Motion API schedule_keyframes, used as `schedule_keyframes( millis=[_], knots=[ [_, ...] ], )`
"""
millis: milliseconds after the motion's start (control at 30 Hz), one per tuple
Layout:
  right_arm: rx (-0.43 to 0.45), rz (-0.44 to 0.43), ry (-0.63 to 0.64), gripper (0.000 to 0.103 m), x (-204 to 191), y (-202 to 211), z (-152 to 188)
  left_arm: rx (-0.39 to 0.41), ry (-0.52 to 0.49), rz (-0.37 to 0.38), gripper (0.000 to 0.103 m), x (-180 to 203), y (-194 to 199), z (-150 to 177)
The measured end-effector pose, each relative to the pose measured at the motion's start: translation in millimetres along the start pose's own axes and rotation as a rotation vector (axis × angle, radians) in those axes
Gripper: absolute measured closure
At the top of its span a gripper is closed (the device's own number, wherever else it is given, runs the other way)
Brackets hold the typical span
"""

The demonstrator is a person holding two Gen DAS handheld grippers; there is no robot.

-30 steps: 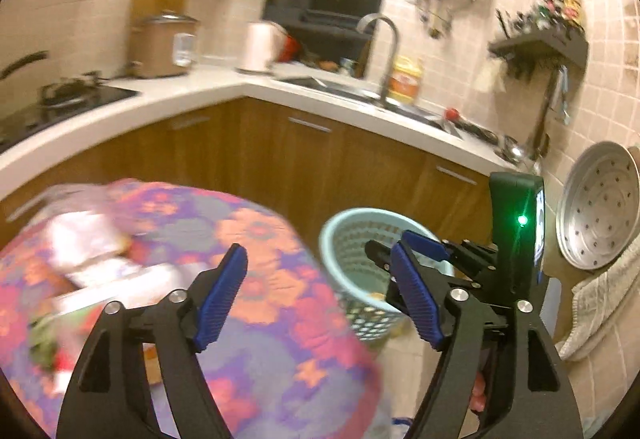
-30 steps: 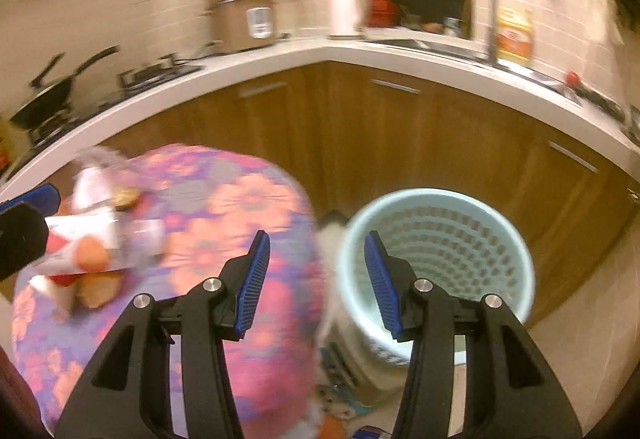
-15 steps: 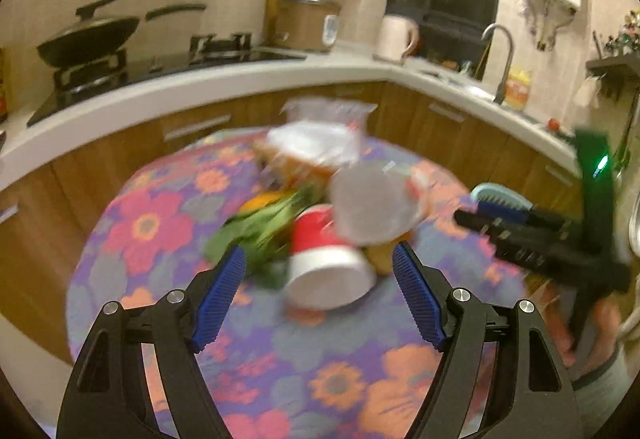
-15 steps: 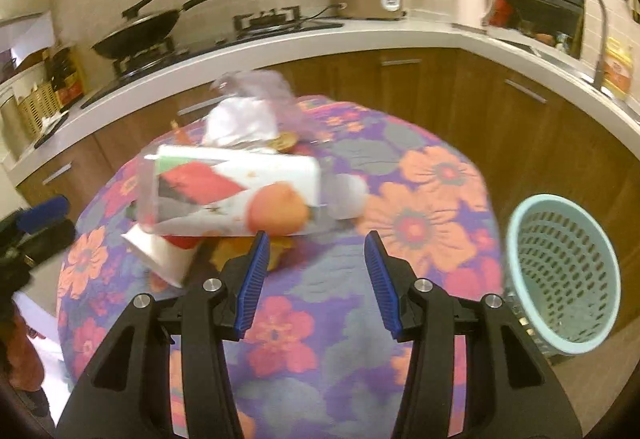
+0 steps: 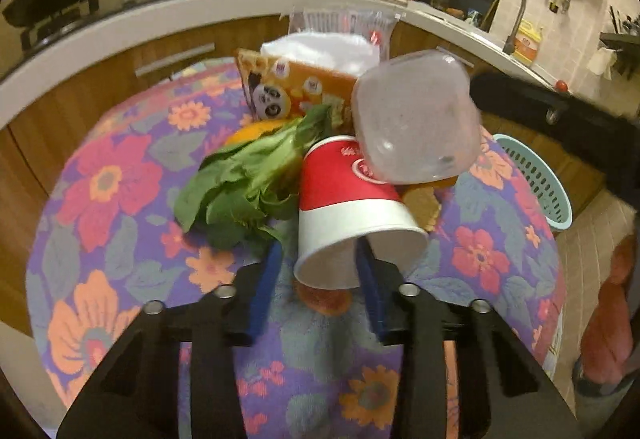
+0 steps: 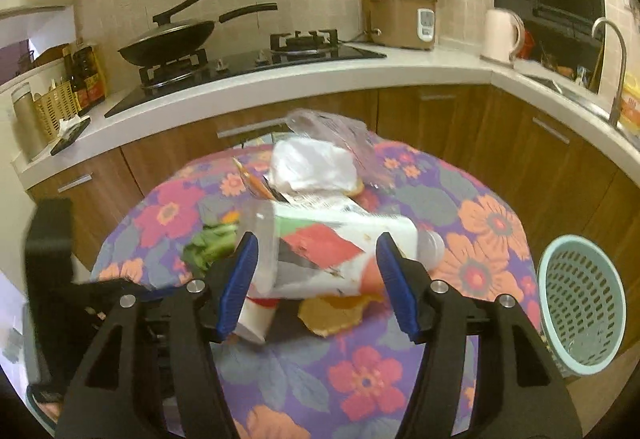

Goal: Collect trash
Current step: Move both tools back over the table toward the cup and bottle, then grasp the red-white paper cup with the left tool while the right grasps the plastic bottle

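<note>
A trash pile lies on a round table with a floral cloth (image 5: 100, 199). It holds a red and white paper cup (image 5: 344, 215) on its side, leafy greens (image 5: 240, 179), an orange snack box (image 5: 296, 95), a white plastic bag (image 5: 320, 47) and a clear plastic bottle (image 5: 412, 123). My left gripper (image 5: 316, 259) is open, with one finger inside the cup's mouth and the other outside its rim. My right gripper (image 6: 316, 255) is open, its fingers on either side of the labelled bottle (image 6: 340, 251). The cup (image 6: 256, 323) and orange peel (image 6: 332, 315) lie under it.
A pale blue mesh basket (image 6: 580, 303) stands on the floor right of the table, also seen in the left wrist view (image 5: 532, 183). Behind are a curved counter (image 6: 280, 79) with wooden cabinets, a stove with a wok (image 6: 168, 39), a rice cooker (image 6: 404, 19), a kettle and a sink.
Both grippers have swung from the basket to the table and moved in on the pile. The left now has the cup's rim between its fingers, the right straddles the bottle.
</note>
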State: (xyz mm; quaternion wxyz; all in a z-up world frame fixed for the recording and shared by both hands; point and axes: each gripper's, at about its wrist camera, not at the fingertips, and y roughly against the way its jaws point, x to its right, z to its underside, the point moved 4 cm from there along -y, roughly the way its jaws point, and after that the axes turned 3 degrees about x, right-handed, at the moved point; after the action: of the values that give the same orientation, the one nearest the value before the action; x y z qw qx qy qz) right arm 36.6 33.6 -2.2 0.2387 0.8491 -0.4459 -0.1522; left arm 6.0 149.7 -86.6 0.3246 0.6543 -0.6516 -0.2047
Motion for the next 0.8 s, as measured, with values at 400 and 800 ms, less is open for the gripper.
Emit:
schedule_keyframes(
  millis=[400,800],
  knots=[
    [0.032,0.086,0.014,0.045,1.6,5.1,5.9,0.008,0.033,0.014,0.098,-7.5,-1.9,1.9],
    [0.024,0.206,-0.080,0.045,70.9,63.4,59.6,0.037,0.020,0.055,0.098,7.6,6.2,3.3]
  ],
)
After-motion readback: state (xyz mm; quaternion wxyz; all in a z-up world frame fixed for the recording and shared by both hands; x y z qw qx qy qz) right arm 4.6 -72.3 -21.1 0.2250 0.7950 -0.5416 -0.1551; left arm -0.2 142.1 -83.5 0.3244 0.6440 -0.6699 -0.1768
